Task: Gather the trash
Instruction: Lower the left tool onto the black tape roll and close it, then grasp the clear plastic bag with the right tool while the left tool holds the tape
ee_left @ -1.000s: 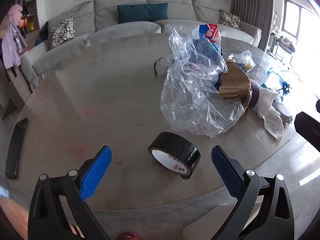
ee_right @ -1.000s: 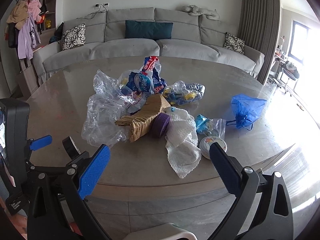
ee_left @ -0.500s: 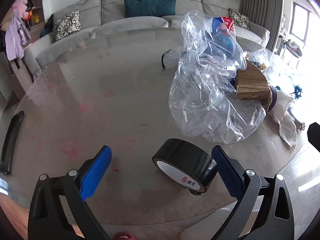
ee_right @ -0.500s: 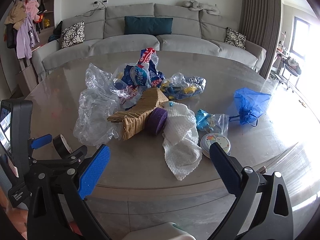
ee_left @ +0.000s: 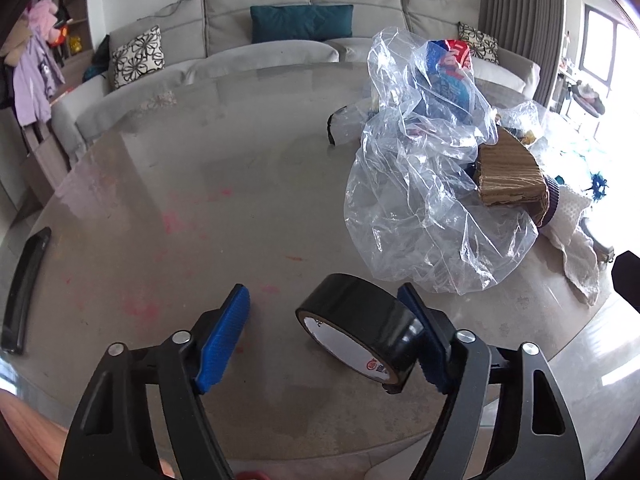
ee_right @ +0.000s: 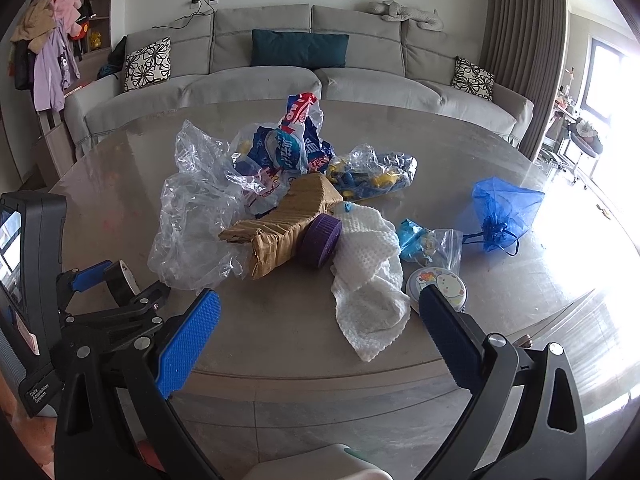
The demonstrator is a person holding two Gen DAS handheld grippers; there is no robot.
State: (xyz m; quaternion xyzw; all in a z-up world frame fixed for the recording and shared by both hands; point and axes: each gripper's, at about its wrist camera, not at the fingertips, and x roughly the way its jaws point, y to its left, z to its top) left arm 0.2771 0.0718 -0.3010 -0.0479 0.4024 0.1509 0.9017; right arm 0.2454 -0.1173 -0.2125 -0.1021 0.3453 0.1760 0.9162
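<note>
Two grippers hang over a round grey tabletop [ee_left: 168, 184] strewn with trash. The left gripper [ee_left: 326, 334] has a roll of black tape [ee_left: 360, 330] between its blue pads, near the tabletop's front edge. Its jaws have just been closing: the right-hand pad touches the side of the roll, while the left-hand pad stands clear of it with a gap between, so the roll is not yet clamped. The roll lies tilted on the tabletop, its white core facing the camera.

Just beyond the tape sits a big crumpled clear plastic bag [ee_left: 424, 208], with a blue and red snack wrapper [ee_right: 298, 140] behind it and a brown taped cardboard wad [ee_right: 280, 226] beside it. A purple cap [ee_right: 322, 240] touches the cardboard, and a white waffle-textured cloth [ee_right: 368, 272] spreads from it toward the front edge. Farther right lie a small clear bag of blue and yellow bits [ee_right: 372, 174], a blue mesh pouch [ee_right: 502, 210], and a small round tin [ee_right: 438, 286], possibly a lid.

The right gripper [ee_right: 320, 348] is wide open above the front edge with nothing between its pads.
</note>
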